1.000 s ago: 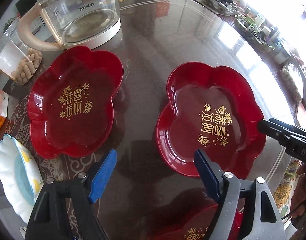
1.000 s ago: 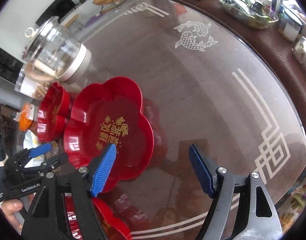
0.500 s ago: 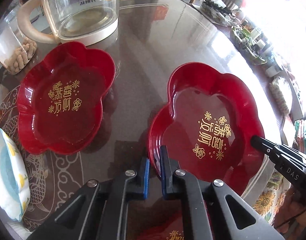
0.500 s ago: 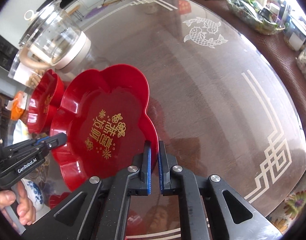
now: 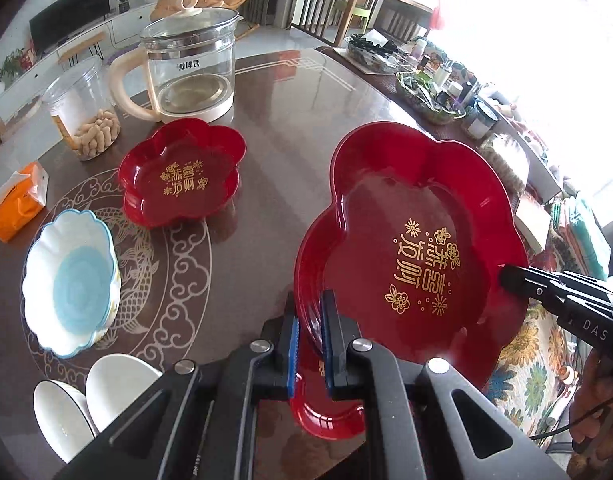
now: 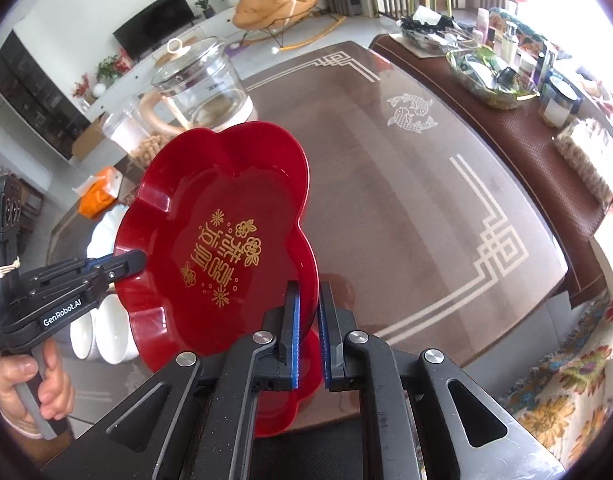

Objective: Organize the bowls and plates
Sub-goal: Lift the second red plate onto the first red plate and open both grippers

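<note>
Both grippers pinch the same red flower-shaped plate (image 5: 418,240) by opposite edges, holding it raised and tilted above the glass-topped table (image 5: 274,168). In the left wrist view the left gripper (image 5: 309,320) has its blue-padded fingers closed narrow on the plate's near rim, while the right gripper (image 5: 506,276) shows only as a black tip meeting the far rim, so its grip cannot be judged there. The right wrist view settles that: the right gripper (image 6: 307,312) clamps the rim between its two pads, and the left gripper (image 6: 134,260) reaches in from the side, gripped by a bare hand (image 6: 30,384). Beneath the lifted plate, a second red plate (image 5: 326,408) lies on the table near the edge, partly hidden by the fingers in both views. Only the left wrist view shows the third red plate (image 5: 182,172) resting flat farther off, in front of the glass kettle (image 5: 186,68), along with the jar of peanuts (image 5: 84,112), the orange tissue pack (image 5: 20,204), the blue-centred scalloped bowl (image 5: 70,280) and two white bowls (image 5: 90,396) nested side by side. In the right wrist view the held plate covers most of these; the white bowls (image 6: 102,332) peek out below its rim, and the fish emblem (image 6: 410,114) on the table shows beyond it.
</note>
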{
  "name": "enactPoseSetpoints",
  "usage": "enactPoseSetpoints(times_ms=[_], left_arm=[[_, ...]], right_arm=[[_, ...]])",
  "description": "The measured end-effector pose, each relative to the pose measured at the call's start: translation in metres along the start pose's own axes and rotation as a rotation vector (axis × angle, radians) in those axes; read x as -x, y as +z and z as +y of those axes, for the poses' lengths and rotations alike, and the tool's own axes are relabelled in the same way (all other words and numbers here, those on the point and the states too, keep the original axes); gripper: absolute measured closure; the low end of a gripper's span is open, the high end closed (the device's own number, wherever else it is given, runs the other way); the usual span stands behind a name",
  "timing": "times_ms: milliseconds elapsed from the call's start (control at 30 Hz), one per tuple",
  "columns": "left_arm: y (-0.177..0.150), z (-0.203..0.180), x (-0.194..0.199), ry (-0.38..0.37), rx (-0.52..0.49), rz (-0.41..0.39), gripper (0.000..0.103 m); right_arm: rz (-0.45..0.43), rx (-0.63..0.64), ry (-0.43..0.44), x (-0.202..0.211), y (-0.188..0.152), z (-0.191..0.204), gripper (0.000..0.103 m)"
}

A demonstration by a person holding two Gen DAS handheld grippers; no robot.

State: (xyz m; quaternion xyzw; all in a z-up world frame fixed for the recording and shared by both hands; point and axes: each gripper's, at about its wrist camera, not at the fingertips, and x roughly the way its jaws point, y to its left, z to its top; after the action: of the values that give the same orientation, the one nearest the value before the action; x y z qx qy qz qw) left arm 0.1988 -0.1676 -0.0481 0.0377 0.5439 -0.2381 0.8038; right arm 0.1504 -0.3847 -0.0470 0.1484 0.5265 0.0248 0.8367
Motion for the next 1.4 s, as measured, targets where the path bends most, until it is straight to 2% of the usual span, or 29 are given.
enactPoseSetpoints(times_ms=[133, 333, 600, 967, 1067, 1133, 1167, 1200, 1267, 1400], left_arm=[[-0.028, 0.004, -0.015, 0.021, -0.009, 0.028, 0.094], [-0.048, 0.005, -0.048, 0.055, -0.022, 0.060, 0.094], [-0.053, 0.003, -0.073, 0.116, -0.063, 0.072, 0.093], [-0.051, 0.000, -0.078, 0.227, -0.137, 0.057, 0.088], [-0.054, -0.004, -0.075, 0.247, -0.166, 0.039, 0.072], [-0.054, -0.004, -0.071, 0.261, -0.169, 0.019, 0.050], [-0.053, -0.003, -0.068, 0.265, -0.165, 0.006, 0.045], [-0.052, -0.002, -0.065, 0.267, -0.159, -0.006, 0.040], [-0.050, 0.001, -0.059, 0.263, -0.144, -0.021, 0.040], [-0.047, 0.009, -0.044, 0.255, -0.109, -0.042, 0.039]], right_arm=[[0.036, -0.032, 0.002, -0.009, -0.038, 0.006, 0.092], [0.099, -0.092, -0.010, -0.046, -0.078, 0.000, 0.091], [0.086, -0.097, -0.057, -0.054, -0.092, 0.004, 0.090], [0.112, -0.089, -0.045, -0.066, -0.098, 0.012, 0.088], [0.116, -0.082, -0.053, -0.067, -0.100, 0.014, 0.087], [0.125, -0.079, -0.054, -0.068, -0.101, 0.015, 0.084], [0.130, -0.079, -0.060, -0.068, -0.101, 0.015, 0.081], [0.127, -0.083, -0.059, -0.067, -0.102, 0.015, 0.070], [0.111, -0.079, -0.064, -0.064, -0.102, 0.015, 0.053], [0.086, -0.080, -0.081, -0.055, -0.102, 0.012, 0.049]])
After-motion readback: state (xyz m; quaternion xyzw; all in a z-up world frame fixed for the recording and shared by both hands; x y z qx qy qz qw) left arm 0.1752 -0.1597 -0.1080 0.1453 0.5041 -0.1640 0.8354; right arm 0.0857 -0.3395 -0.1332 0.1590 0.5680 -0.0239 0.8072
